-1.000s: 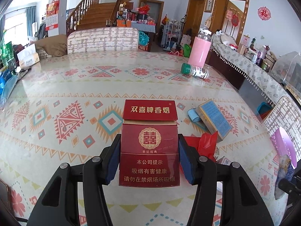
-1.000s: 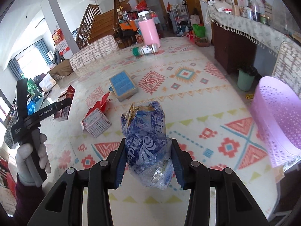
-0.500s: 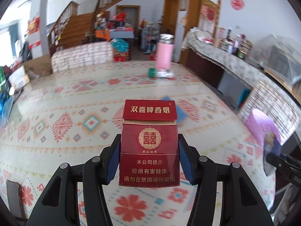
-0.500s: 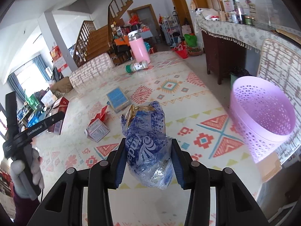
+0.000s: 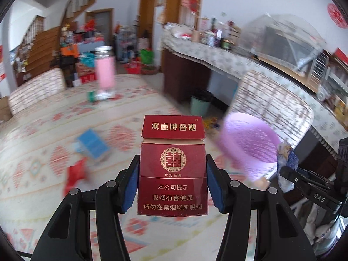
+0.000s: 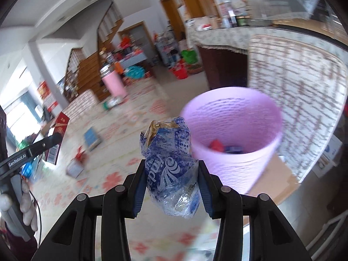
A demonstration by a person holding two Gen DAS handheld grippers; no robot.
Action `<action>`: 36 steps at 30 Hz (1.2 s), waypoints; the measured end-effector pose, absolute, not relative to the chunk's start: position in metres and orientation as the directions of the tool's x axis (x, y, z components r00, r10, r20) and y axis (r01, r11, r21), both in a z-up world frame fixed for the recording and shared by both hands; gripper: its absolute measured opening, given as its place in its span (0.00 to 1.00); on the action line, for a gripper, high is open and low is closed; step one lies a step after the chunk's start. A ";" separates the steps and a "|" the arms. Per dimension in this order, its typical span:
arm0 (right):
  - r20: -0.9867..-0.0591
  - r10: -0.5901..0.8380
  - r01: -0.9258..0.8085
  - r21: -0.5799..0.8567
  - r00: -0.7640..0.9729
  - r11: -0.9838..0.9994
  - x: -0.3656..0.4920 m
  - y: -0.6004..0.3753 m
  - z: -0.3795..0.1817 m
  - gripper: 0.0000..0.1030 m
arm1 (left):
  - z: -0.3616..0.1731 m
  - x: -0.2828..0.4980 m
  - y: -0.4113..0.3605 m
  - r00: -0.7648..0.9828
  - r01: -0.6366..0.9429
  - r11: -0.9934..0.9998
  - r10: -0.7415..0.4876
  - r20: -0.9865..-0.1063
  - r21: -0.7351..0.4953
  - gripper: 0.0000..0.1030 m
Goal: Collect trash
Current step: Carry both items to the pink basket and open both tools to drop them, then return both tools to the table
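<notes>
My left gripper (image 5: 173,183) is shut on a red cigarette pack (image 5: 173,169) with gold lettering, its lid flipped up. It hangs above the patterned table (image 5: 43,143). My right gripper (image 6: 170,178) is shut on a crumpled blue plastic bag (image 6: 171,163). Just ahead and to the right stands a lilac perforated waste basket (image 6: 235,152), with red and dark scraps at its bottom. From the left wrist the same basket (image 5: 248,145) appears right of the pack, and beyond it the right gripper (image 5: 304,180) with the bag. The left gripper (image 6: 32,150) shows at the right wrist view's left edge.
On the table lie a blue box (image 6: 92,138), a small red-and-white carton (image 6: 75,167) and a green-capped bottle (image 6: 112,103) beside a pink flask (image 6: 113,84). A woven chair back (image 6: 300,100) rises behind the basket. A cardboard piece (image 6: 276,180) lies under the basket.
Both grippers have swung right across the table toward the lilac basket, which now looms close in the right wrist view. Their holds on the pack and the bag are unchanged.
</notes>
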State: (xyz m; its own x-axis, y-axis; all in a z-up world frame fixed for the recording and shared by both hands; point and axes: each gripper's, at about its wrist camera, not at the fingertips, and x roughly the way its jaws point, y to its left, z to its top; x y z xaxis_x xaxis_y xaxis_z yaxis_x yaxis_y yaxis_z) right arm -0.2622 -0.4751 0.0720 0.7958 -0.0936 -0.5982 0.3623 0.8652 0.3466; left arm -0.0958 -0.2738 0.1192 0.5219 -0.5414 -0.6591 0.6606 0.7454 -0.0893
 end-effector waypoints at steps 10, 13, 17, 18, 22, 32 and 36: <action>-0.614 -0.174 0.470 0.362 0.770 0.805 -0.271 -0.564 0.061 0.46 | 0.102 -0.087 -0.397 0.357 0.759 0.630 -0.617 -0.701 -0.168 0.54; -0.616 -0.174 0.474 0.365 0.769 0.801 -0.260 -0.582 0.061 0.46 | 0.098 -0.080 -0.428 0.329 0.767 0.614 -0.628 -0.706 -0.189 0.54; -0.612 -0.181 0.475 0.360 0.770 0.803 -0.239 -0.601 0.060 0.52 | 0.099 -0.075 -0.453 0.321 0.768 0.607 -0.639 -0.699 -0.202 0.62; -0.616 -0.184 0.479 0.356 0.766 0.802 -0.232 -0.608 0.058 0.52 | 0.101 -0.075 -0.456 0.327 0.766 0.611 -0.637 -0.698 -0.199 0.70; -0.617 -0.172 0.487 0.389 0.768 0.782 -0.223 -0.620 0.052 0.66 | 0.109 -0.079 -0.452 0.366 0.764 0.622 -0.637 -0.679 -0.172 0.75; -0.595 -0.187 0.461 0.350 0.782 0.815 -0.239 -0.589 0.057 0.68 | 0.105 -0.104 -0.381 0.488 0.706 0.706 -0.539 -0.687 -0.053 0.75; -0.547 -0.194 0.432 0.347 0.814 0.832 -0.245 -0.564 0.064 0.74 | 0.101 -0.104 -0.331 0.547 0.644 0.764 -0.494 -0.676 -0.038 0.75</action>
State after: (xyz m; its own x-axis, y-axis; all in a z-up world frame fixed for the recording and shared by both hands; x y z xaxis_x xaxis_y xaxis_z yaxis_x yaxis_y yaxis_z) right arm -0.2450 -0.5637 0.0636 0.8143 -0.1940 -0.5471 0.4317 0.8325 0.3473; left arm -0.1041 -0.3311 0.1011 0.5466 -0.4940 -0.6762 0.6435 0.7645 -0.0383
